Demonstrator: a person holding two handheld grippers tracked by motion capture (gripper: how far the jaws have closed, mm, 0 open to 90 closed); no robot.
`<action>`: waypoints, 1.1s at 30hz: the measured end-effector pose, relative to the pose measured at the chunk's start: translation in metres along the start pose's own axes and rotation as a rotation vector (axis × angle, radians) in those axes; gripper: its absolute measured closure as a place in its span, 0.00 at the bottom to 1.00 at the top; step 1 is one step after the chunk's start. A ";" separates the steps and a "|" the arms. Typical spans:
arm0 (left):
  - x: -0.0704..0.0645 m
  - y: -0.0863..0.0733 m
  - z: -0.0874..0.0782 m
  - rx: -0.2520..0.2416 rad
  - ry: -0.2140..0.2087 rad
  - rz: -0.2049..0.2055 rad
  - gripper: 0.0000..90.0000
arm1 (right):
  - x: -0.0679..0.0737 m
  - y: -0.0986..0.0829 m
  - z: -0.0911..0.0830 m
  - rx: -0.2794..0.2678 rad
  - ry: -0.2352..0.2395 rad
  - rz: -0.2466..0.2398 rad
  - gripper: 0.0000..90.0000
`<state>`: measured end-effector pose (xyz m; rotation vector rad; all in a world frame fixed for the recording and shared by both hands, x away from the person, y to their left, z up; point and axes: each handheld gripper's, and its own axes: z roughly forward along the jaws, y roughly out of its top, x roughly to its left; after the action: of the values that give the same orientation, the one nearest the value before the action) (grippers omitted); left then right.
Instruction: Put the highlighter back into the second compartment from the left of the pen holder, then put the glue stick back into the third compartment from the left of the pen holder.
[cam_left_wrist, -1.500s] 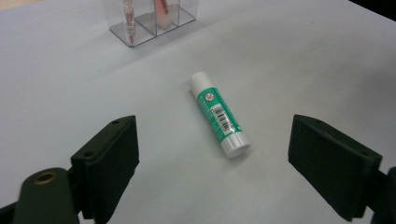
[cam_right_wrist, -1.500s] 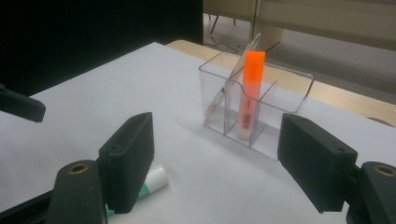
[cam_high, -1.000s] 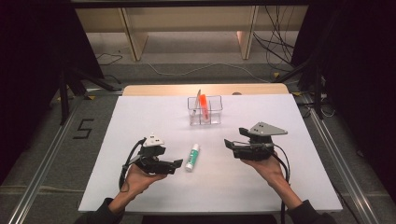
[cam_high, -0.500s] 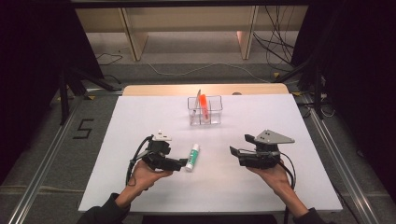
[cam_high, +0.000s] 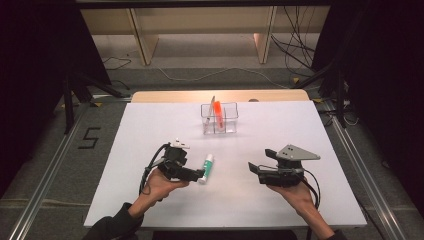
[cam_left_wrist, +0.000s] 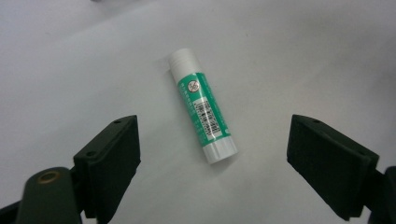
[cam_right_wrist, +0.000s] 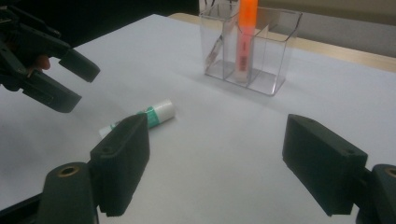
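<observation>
Looking down from the high view, one glue stick (cam_high: 207, 165) lies on the white bench (cam_high: 150, 130), just beside the tip of the left hand-held gripper (cam_high: 196, 175). One clear organizer (cam_high: 219, 118) stands farther back near the middle, with one orange marker (cam_high: 218, 111) and one thin pen (cam_high: 210, 107) upright in it. The right hand-held gripper (cam_high: 254, 169) hangs well apart from the glue stick, on its right. That makes two hand-held grippers, each in one hand. Against the frame half a second earlier, the left one has edged closer to the glue stick, and the right one has dropped slightly toward the near edge.

From the left gripper view, the jaws stand wide apart with the glue stick (cam_left_wrist: 203, 106) lying flat between them, touching neither.

From the right gripper view, the jaws stand wide apart over bare bench (cam_right_wrist: 224, 154); the glue stick (cam_right_wrist: 154, 113) lies beyond the left jaw, the organizer (cam_right_wrist: 261, 56) behind, and the left hand-held gripper (cam_right_wrist: 70, 79) hovers parted at the upper left.
</observation>
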<state>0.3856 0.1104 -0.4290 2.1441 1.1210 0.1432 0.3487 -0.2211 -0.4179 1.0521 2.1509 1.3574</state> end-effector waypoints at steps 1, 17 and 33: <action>-0.001 0.001 0.002 0.004 0.000 -0.007 0.19 | 0.000 -0.001 0.000 0.000 -0.001 -0.003 0.27; -0.003 0.011 0.019 0.064 0.006 -0.003 0.19 | 0.002 -0.006 0.001 0.020 0.002 -0.013 0.26; -0.005 0.023 0.038 0.147 0.045 0.005 0.21 | 0.007 -0.005 0.002 0.018 0.010 -0.035 0.27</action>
<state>0.4134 0.0780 -0.4419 2.2835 1.1845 0.1155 0.3434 -0.2154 -0.4225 1.0115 2.1825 1.3327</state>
